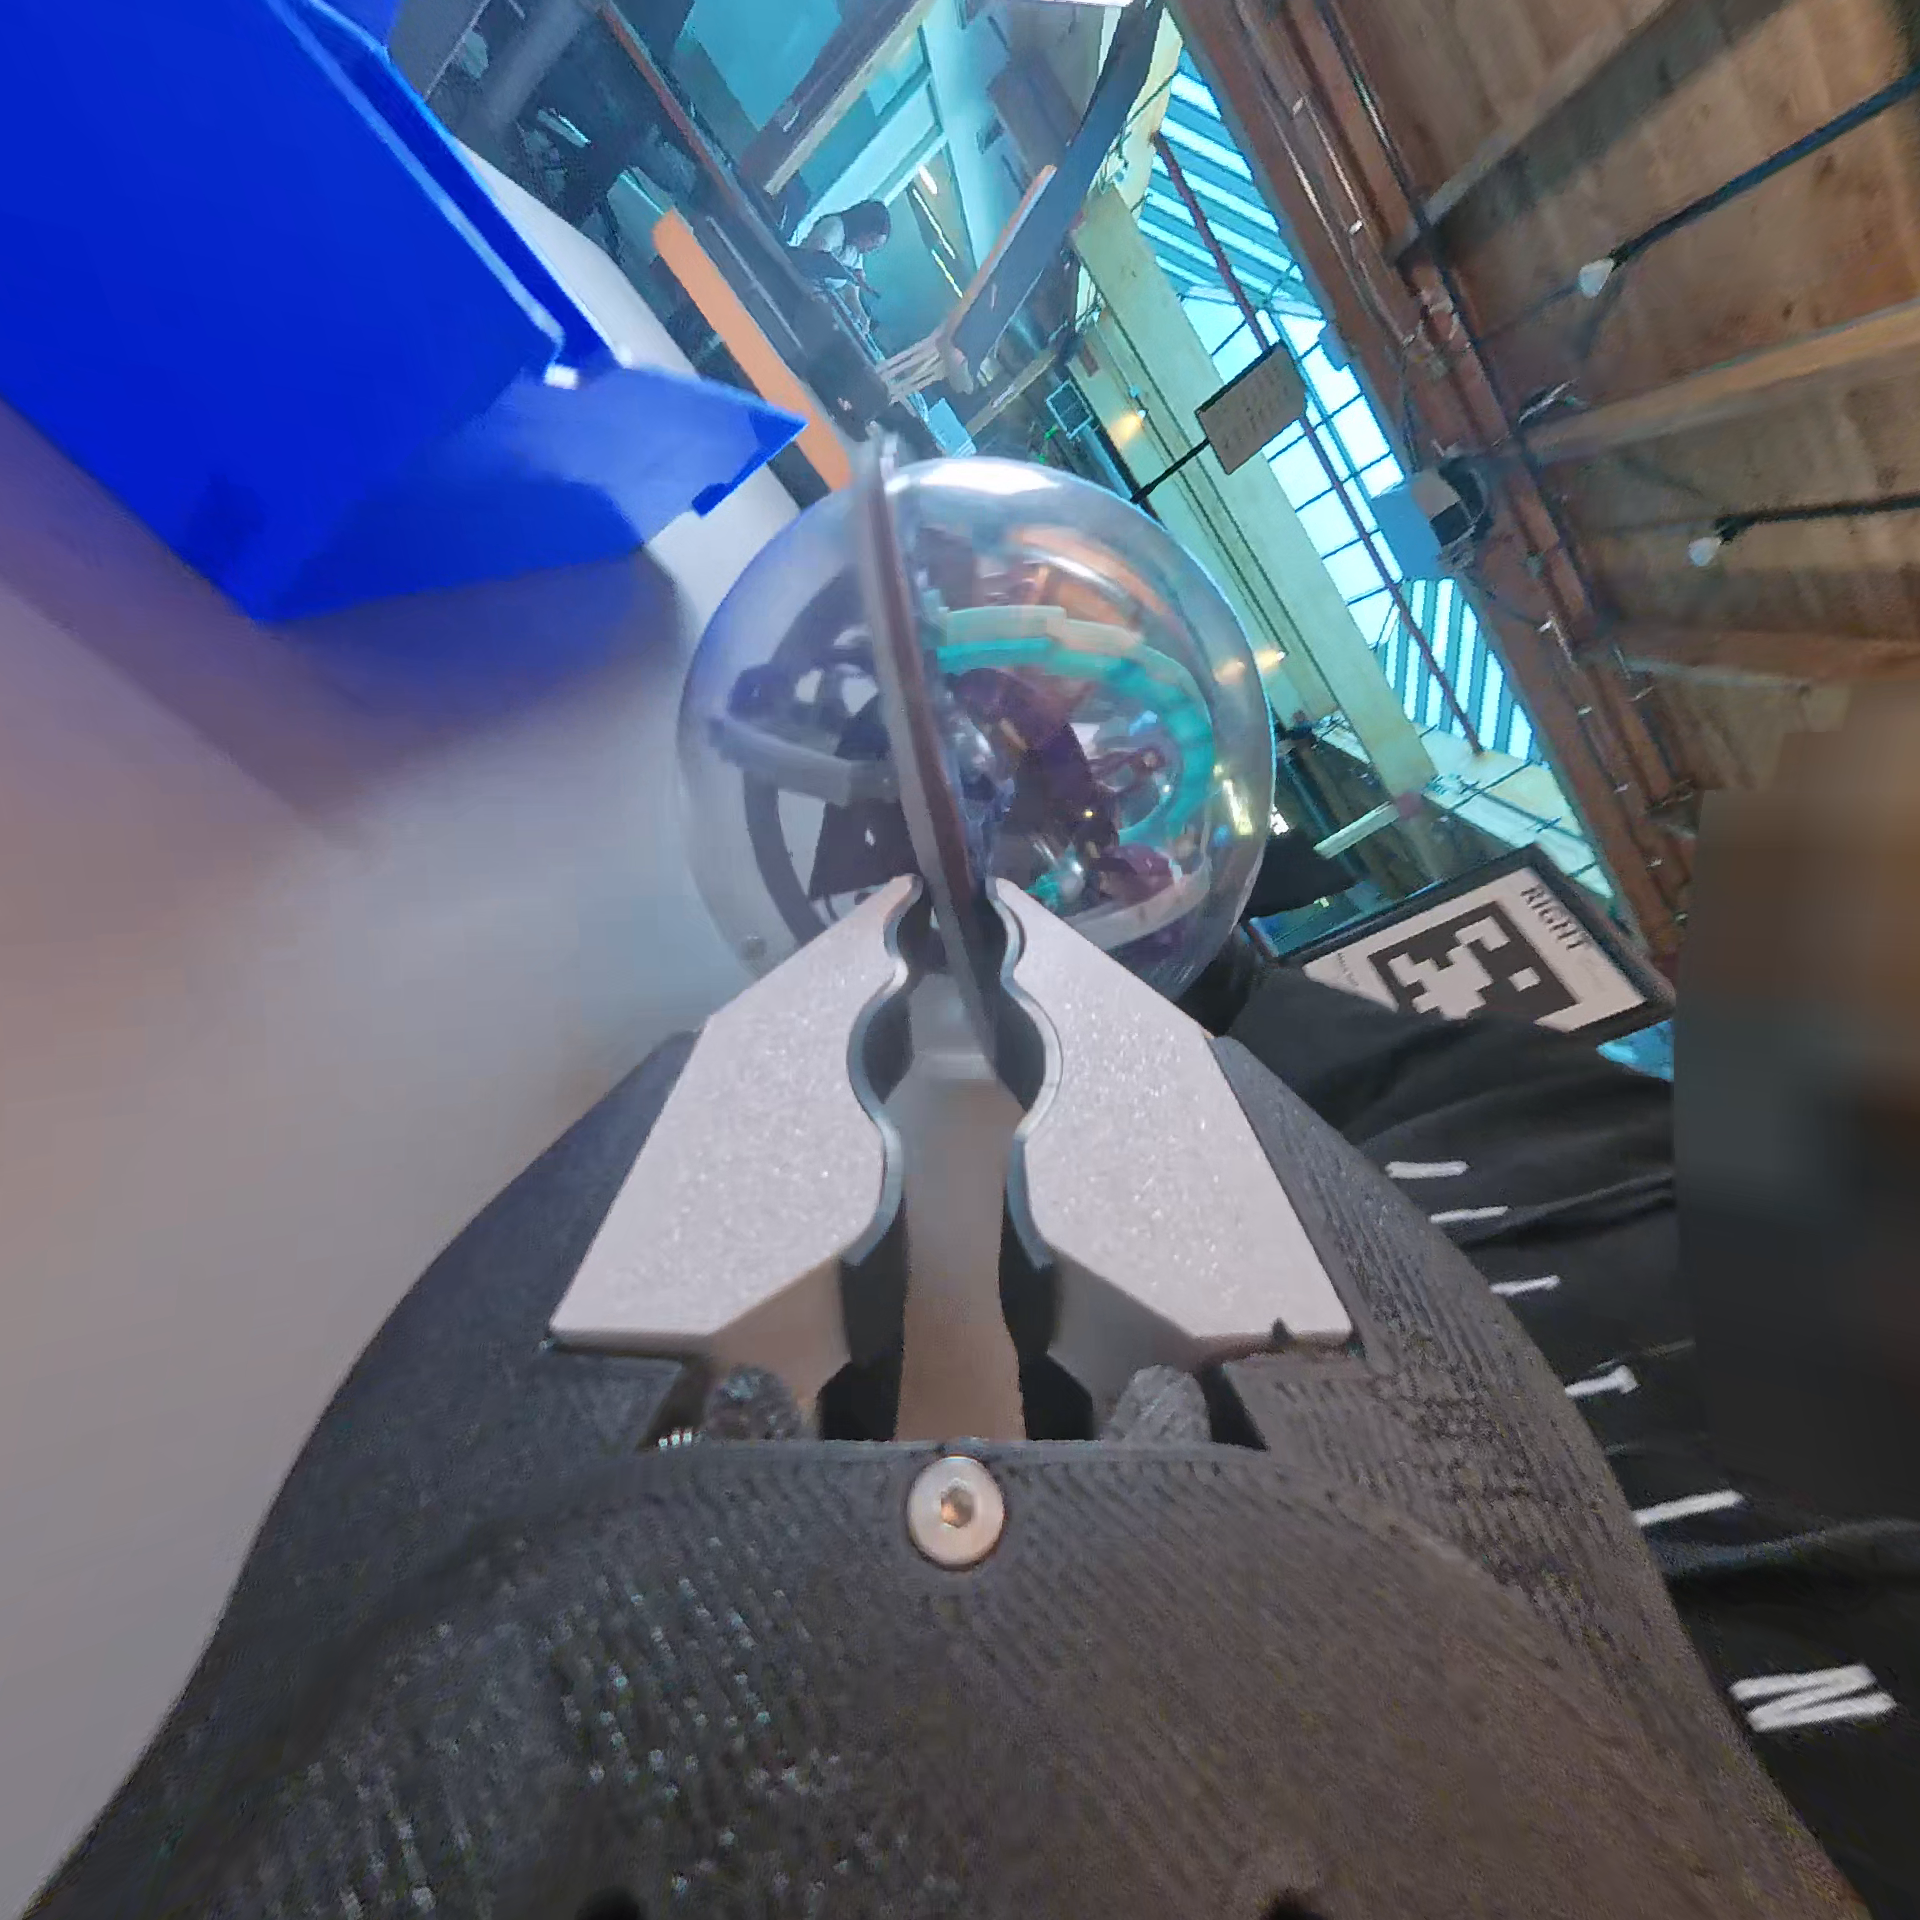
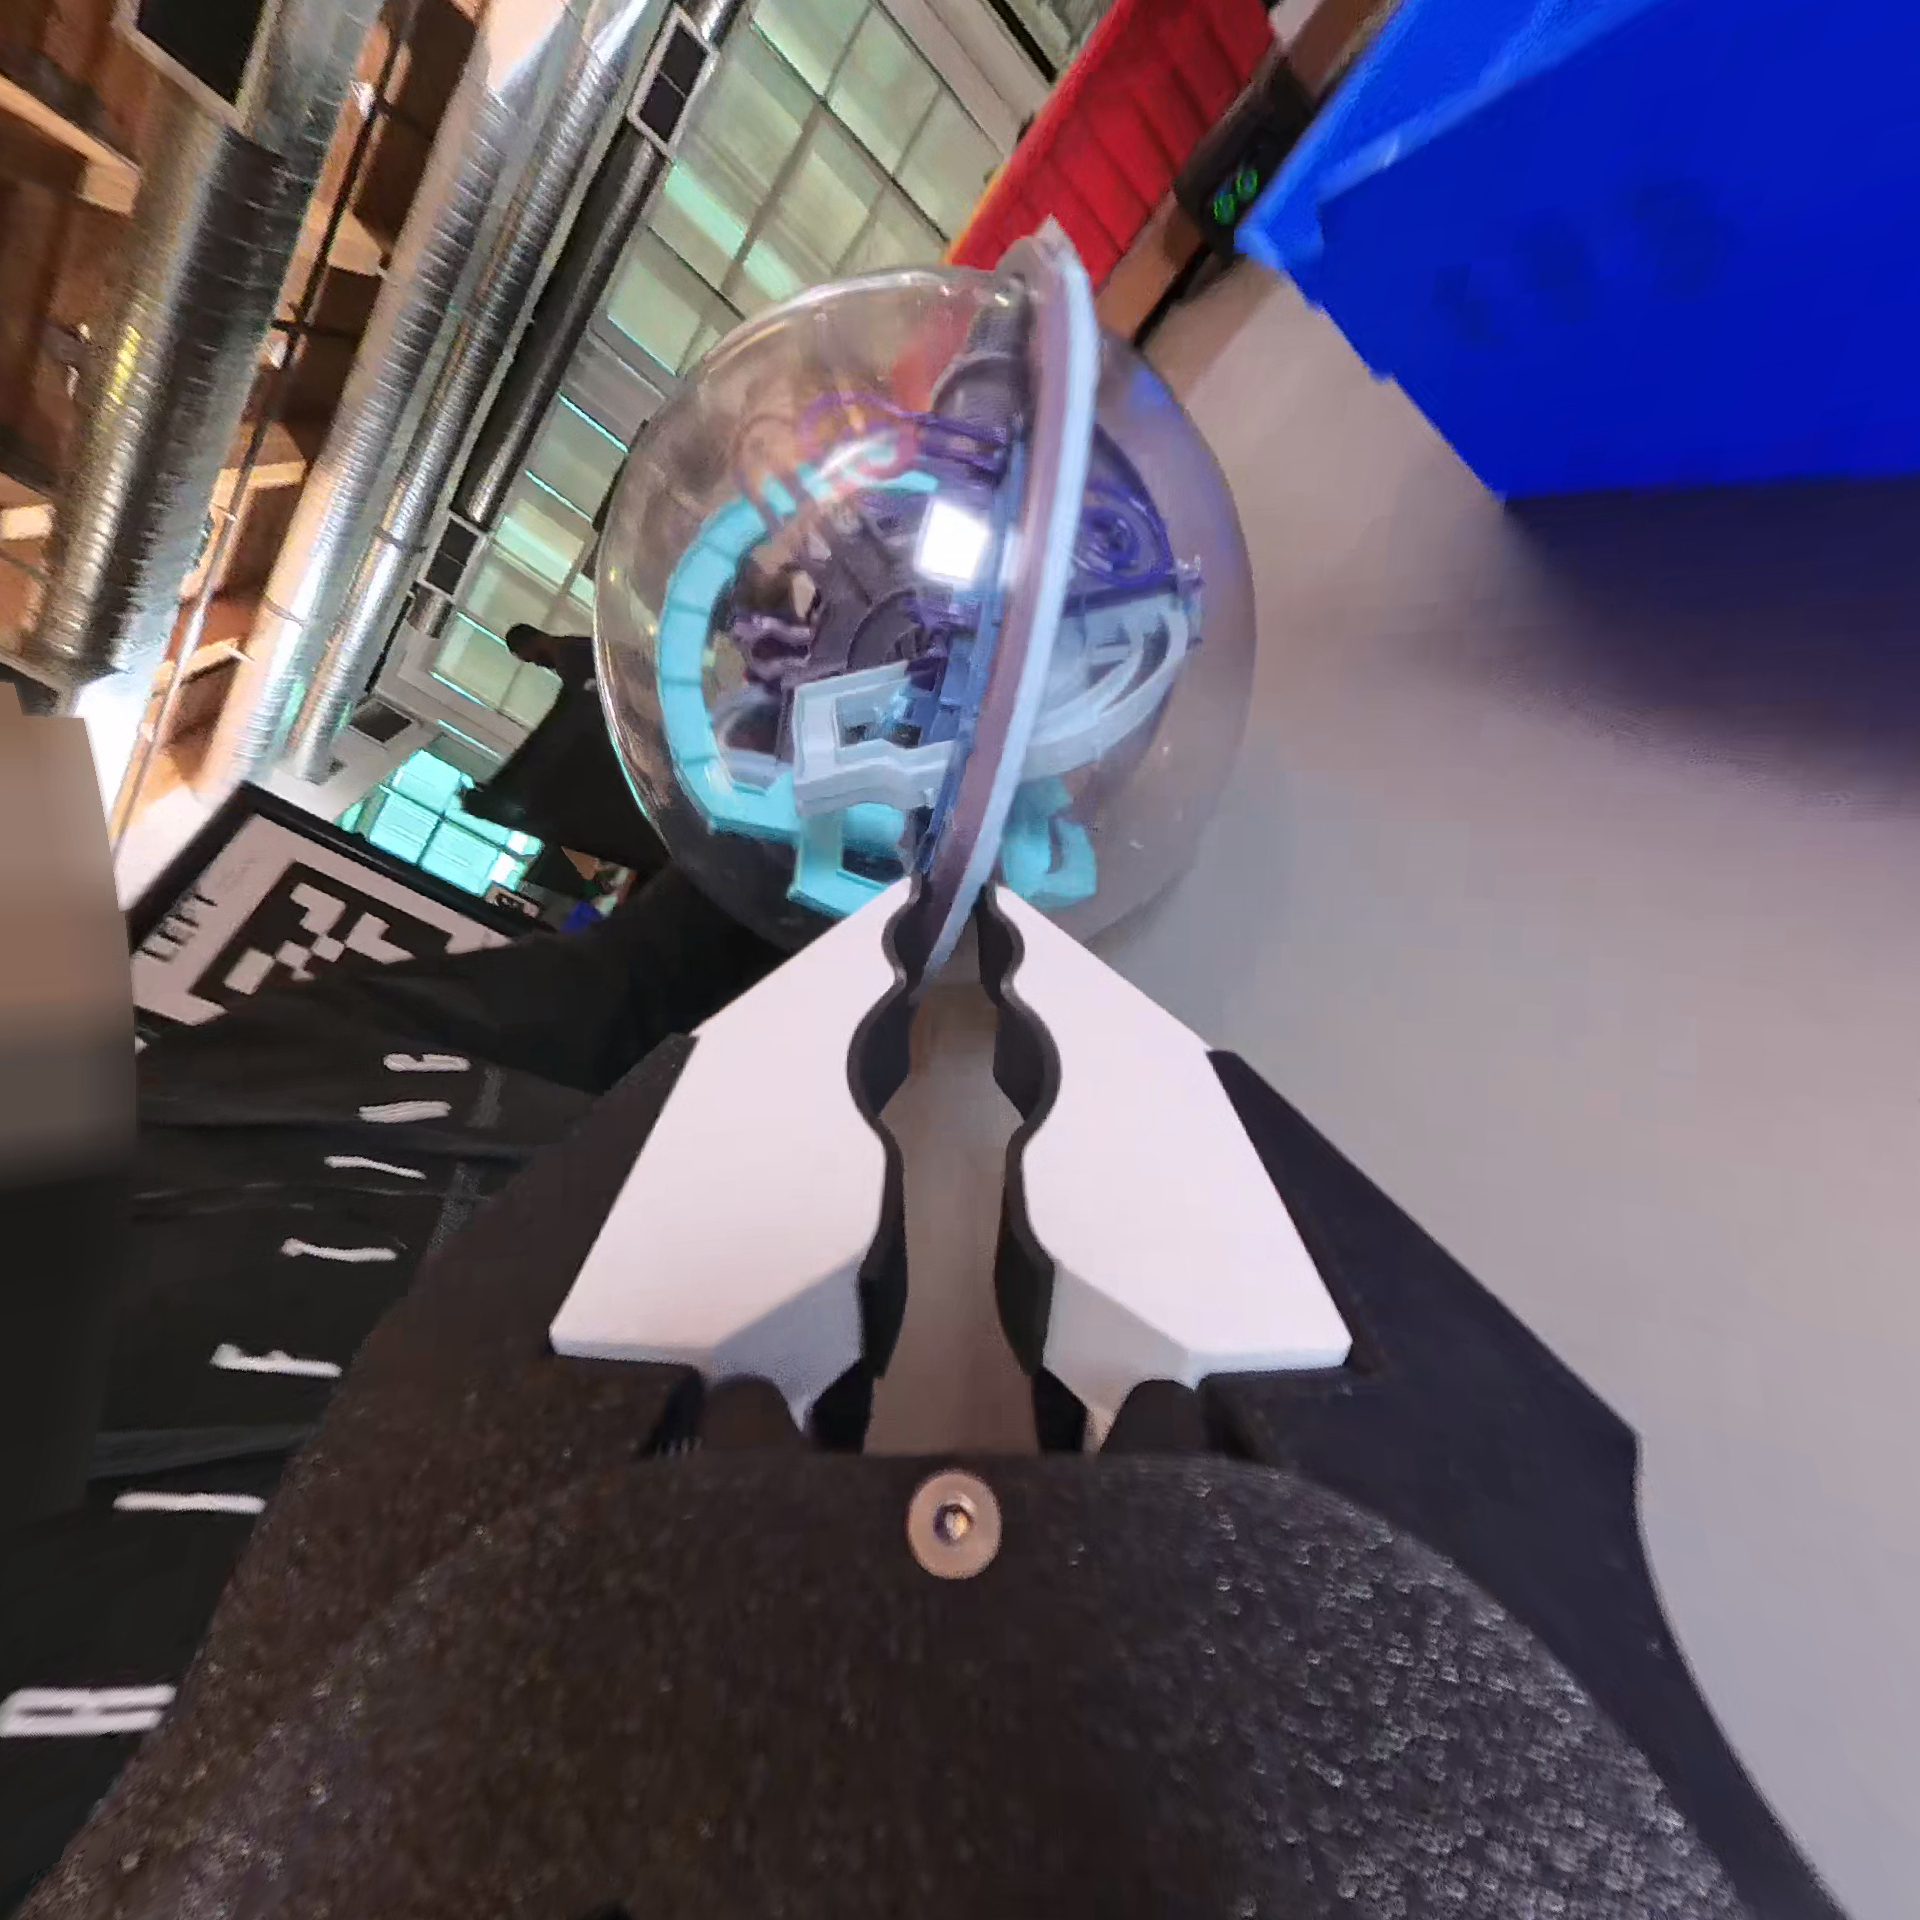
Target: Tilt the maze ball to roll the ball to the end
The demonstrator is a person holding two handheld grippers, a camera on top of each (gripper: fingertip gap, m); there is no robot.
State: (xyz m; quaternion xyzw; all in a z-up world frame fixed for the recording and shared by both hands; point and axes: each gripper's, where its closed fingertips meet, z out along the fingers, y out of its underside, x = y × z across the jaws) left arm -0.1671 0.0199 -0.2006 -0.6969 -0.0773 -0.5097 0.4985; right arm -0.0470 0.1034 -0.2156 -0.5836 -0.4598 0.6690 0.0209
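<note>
The maze ball (image 1: 1049,717) is a clear sphere with teal, purple and grey tracks inside and a thin flat ring around its middle. It is held up off the table, tilted. My left gripper (image 1: 956,909) is shut on the ring's near edge. In the right wrist view the maze ball (image 2: 831,623) shows from the opposite side, and my right gripper (image 2: 951,914) is shut on the ring there. The other gripper's black body with a square marker shows beyond the sphere in each view (image 1: 1475,956) (image 2: 301,925). I cannot make out the small ball inside.
A blue bin (image 1: 260,312) stands on the pale table (image 1: 260,1039) to the left of the sphere; it also shows in the right wrist view (image 2: 1610,260), with a red bin (image 2: 1122,135) behind it. A black sleeve (image 1: 1558,1351) lies to the right.
</note>
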